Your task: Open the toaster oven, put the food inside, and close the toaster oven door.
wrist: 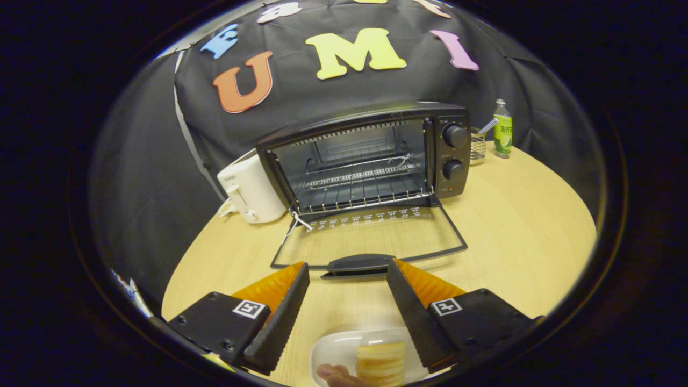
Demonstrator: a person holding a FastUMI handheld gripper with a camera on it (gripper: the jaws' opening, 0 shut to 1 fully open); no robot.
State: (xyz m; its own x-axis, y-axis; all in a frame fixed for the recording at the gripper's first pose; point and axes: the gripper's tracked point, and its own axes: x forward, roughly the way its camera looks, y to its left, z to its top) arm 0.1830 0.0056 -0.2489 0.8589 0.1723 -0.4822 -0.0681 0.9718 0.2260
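A white toaster (248,191) sits against the left side of the toaster oven (371,156), whose glass door (371,239) lies flat open on the wooden table (516,226), handle (359,263) just ahead of the fingertips. The gripper (348,271) is spread wide, its 2 fingers holding nothing. Between them, low and near, a white plate (336,349) carries stacked food (380,363), possibly crackers. Bare tabletop stretches right of the door; a wire holder (477,145) and green bottle (502,129) stand beyond.
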